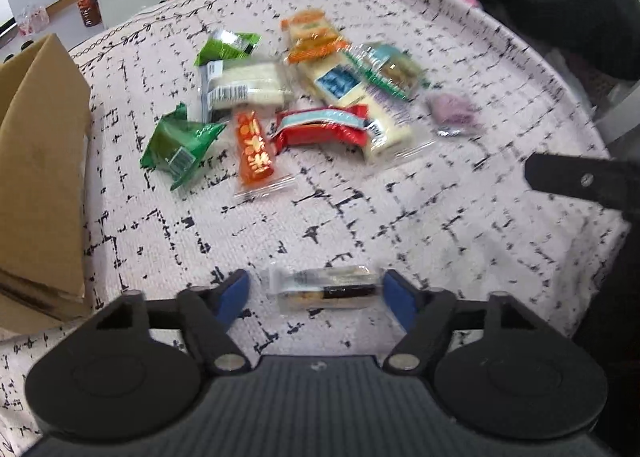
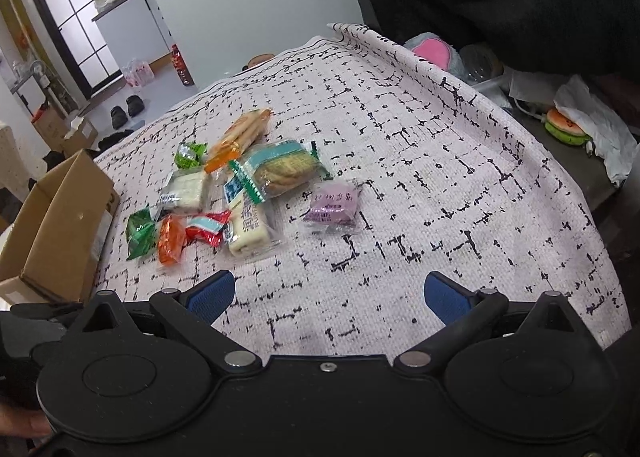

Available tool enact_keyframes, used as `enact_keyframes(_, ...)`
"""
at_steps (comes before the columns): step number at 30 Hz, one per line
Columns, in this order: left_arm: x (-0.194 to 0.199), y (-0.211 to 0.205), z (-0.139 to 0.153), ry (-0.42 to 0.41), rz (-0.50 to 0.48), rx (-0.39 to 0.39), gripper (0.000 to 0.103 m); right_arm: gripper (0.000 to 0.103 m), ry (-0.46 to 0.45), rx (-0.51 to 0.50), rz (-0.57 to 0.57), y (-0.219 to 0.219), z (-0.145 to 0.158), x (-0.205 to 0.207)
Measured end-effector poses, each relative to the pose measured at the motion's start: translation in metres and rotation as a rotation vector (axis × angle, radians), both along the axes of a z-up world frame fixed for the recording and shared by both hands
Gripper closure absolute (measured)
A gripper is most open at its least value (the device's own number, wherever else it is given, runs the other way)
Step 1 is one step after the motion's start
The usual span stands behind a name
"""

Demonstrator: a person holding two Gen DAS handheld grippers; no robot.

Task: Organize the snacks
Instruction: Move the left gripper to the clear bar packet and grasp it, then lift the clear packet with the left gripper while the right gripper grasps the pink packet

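A pile of wrapped snacks (image 1: 304, 97) lies on the patterned tablecloth (image 1: 360, 225); it also shows in the right wrist view (image 2: 240, 193). A purple packet (image 2: 332, 203) lies apart to the right of the pile. My left gripper (image 1: 316, 293) is open, with a small clear-wrapped snack bar (image 1: 326, 291) lying on the cloth between its blue fingertips; the right pad is close to the wrapper's end. My right gripper (image 2: 330, 297) is open and empty above bare cloth, nearer than the pile.
An open cardboard box (image 1: 36, 177) stands at the table's left edge, also seen in the right wrist view (image 2: 56, 233). The other gripper's black body (image 1: 580, 177) reaches in from the right. Clutter and a plush burger (image 2: 566, 125) lie beyond the table's right edge.
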State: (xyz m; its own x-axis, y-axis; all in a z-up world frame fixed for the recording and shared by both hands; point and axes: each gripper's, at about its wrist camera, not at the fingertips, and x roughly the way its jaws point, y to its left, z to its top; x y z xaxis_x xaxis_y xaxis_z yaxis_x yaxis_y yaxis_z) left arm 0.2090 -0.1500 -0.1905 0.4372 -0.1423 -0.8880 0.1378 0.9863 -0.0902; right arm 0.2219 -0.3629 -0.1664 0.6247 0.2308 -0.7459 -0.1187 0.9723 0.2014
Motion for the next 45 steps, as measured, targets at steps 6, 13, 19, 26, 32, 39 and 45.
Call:
enact_keyframes(6, 0.007, 0.008, 0.005, -0.039, 0.043, 0.009, 0.050, 0.004, -0.021, 0.007, -0.036, -0.001, -0.005, 0.018)
enact_keyframes(13, 0.019, 0.021, 0.019, -0.099, 0.121, 0.015, 0.050, 0.010, -0.025, 0.028, -0.073, -0.005, -0.013, 0.040)
enact_keyframes(19, 0.026, 0.032, 0.030, -0.151, 0.170, 0.026, 0.050, 0.010, -0.037, 0.011, -0.090, -0.001, -0.021, 0.054)
enact_keyframes(26, 0.037, 0.043, 0.040, -0.198, 0.215, 0.029, 0.050, 0.018, -0.042, -0.010, -0.081, 0.008, -0.030, 0.070)
enact_keyframes(32, 0.051, 0.048, 0.047, -0.209, 0.235, -0.002, 0.050, 0.032, -0.019, -0.073, -0.063, 0.023, -0.041, 0.081)
enact_keyframes(39, 0.061, 0.050, 0.057, -0.190, 0.228, 0.009, 0.050, 0.070, -0.016, -0.068, -0.020, 0.027, -0.039, 0.078)
enact_keyframes(45, 0.054, 0.057, 0.076, -0.203, 0.216, 0.035, 0.050, 0.070, -0.061, -0.053, -0.015, 0.029, -0.024, 0.068)
